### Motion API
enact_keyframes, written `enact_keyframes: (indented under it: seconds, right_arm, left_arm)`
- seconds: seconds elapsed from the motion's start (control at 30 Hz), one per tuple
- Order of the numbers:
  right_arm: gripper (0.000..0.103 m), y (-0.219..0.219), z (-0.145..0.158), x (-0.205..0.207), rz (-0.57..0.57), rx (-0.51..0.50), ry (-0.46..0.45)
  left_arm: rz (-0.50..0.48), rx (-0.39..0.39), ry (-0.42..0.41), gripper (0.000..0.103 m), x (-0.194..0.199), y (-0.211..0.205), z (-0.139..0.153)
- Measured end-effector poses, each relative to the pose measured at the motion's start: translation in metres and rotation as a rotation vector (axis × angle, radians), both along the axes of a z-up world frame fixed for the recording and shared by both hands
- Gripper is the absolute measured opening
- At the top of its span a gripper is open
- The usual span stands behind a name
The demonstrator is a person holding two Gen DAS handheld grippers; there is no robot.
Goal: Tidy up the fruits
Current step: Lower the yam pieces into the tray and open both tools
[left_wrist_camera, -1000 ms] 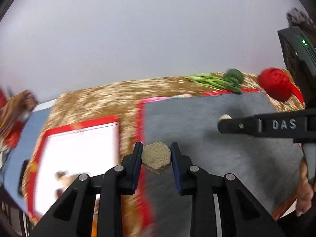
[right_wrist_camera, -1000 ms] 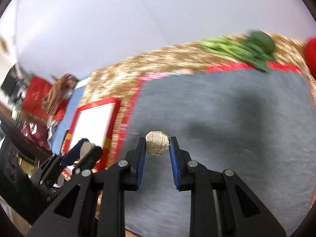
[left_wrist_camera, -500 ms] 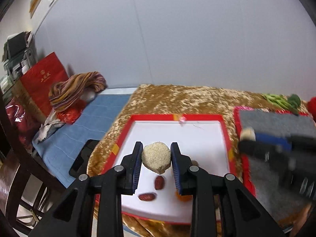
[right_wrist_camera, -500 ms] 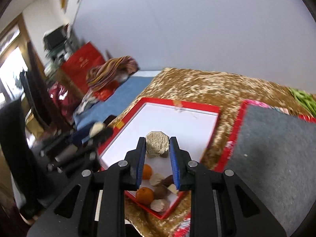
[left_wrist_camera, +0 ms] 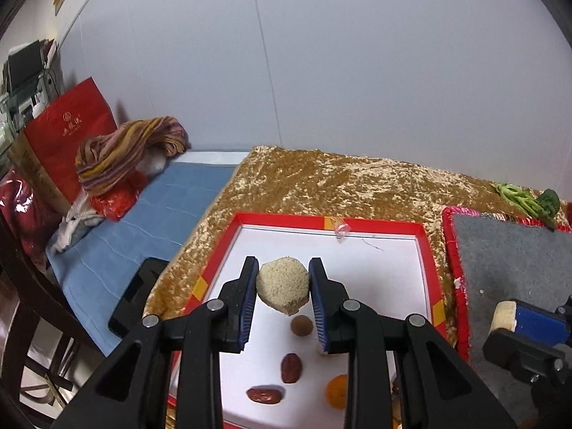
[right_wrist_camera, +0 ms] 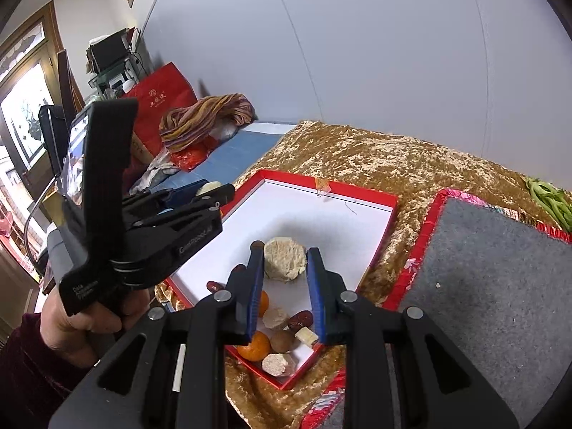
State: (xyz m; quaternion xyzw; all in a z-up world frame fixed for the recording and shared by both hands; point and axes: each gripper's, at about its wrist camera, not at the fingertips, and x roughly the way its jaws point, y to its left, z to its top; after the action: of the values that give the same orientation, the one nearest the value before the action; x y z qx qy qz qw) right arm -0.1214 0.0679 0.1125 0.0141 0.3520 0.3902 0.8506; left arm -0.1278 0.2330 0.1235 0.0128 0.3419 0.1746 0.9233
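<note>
On the left, a blue mat (left_wrist_camera: 150,214) is lying beside the gold cloth (left_wrist_camera: 339,182), with a striped bundle (left_wrist_camera: 128,150) and a red bag (left_wrist_camera: 68,125) sitting at its far end.

Next along, a red-rimmed tray (right_wrist_camera: 384,228) with a white floor is resting on the cloth. The left gripper (left_wrist_camera: 284,286) is hovering over it, its blue pads pressing a pale, grainy cake (left_wrist_camera: 283,284) between them. Below it, on the tray floor, the left view is showing two red dates (left_wrist_camera: 264,395), one brown round fruit (left_wrist_camera: 301,325) and one orange (left_wrist_camera: 336,391).

The right gripper (right_wrist_camera: 285,262) is hanging over the same tray, its pads closing on a crumbly beige cake (right_wrist_camera: 284,258). In the near corner under it, the right view is showing two oranges (right_wrist_camera: 254,346), two dates, one brown round fruit (right_wrist_camera: 280,341), two beige chunks (right_wrist_camera: 279,363) and a small pale cube (right_wrist_camera: 306,336). A hand (right_wrist_camera: 71,318) is gripping the left tool's handle.

Further right, a grey mat (left_wrist_camera: 514,250) with red edging is lying bare, and green vegetables (left_wrist_camera: 529,198) are resting at its far edge.
</note>
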Motion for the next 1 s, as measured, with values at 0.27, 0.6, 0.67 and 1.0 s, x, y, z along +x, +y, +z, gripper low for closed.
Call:
enact_keyframes:
  seconds: [0.27,0.6,0.67,1.0]
  right_arm:
    - [0.026,0.012,-0.012,0.002,-0.004,-0.036,0.02]
    - [0.026,0.029,-0.034,0.001,0.013,-0.119,0.041]
    - [0.026,0.032,-0.039,0.002,0.02,-0.133,0.052]
    - [0.026,0.035,-0.044,0.002,0.022,-0.162,0.06]
  left_arm:
    - [-0.007,0.015,0.036,0.028,-0.003,-0.004,-0.008]
    - [-0.004,0.015,0.091,0.028,-0.004,0.003,-0.019]
    - [-0.007,0.013,0.108,0.028,-0.002,0.004,-0.023]
    - [0.016,-0.013,0.163,0.028,0.002,0.013,-0.033]
